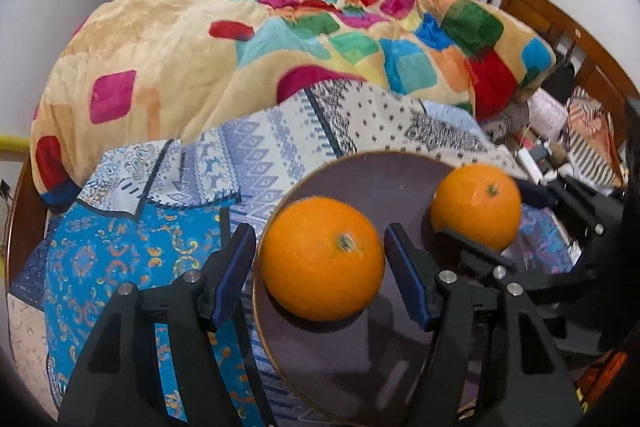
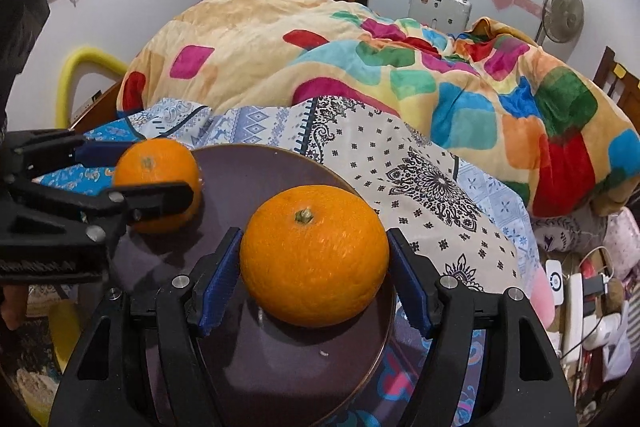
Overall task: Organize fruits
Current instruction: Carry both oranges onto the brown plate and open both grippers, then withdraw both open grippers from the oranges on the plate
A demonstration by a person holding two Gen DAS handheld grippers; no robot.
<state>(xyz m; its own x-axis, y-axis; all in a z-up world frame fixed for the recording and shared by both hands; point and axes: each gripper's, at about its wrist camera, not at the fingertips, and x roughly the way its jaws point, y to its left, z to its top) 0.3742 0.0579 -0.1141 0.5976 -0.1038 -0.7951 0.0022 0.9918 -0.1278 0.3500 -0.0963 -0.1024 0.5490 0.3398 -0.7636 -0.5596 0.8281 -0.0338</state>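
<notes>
Two oranges sit on the dark plate (image 1: 360,367), which rests on the patterned bedsheet (image 1: 256,151). We judge the task near its end: both fruits visible are already on the plate, and what seems left is letting go and pulling the grippers back. We cannot tell whether more fruit waits out of view.

Left gripper (image 1: 320,263): fingers spread around the left orange (image 1: 322,259); a thin gap shows on the left side, and on the right the pad stands at the peel's edge, so we read it as loose, not clamped.

Right gripper (image 2: 314,261): blue pads sit right at the flanks of the right orange (image 2: 314,255). We cannot tell whether they press it or merely bracket it.

Materials: peel is dimpled, glossy, with a green-brown stem button on top; both fruits are slightly flattened spheres. The plate is round, smooth, dark purple-brown with a thin lighter rim. Gripper pads are ridged blue. Behind, a plush blanket (image 2: 360,67) with colored blocks lies heaped.
</notes>
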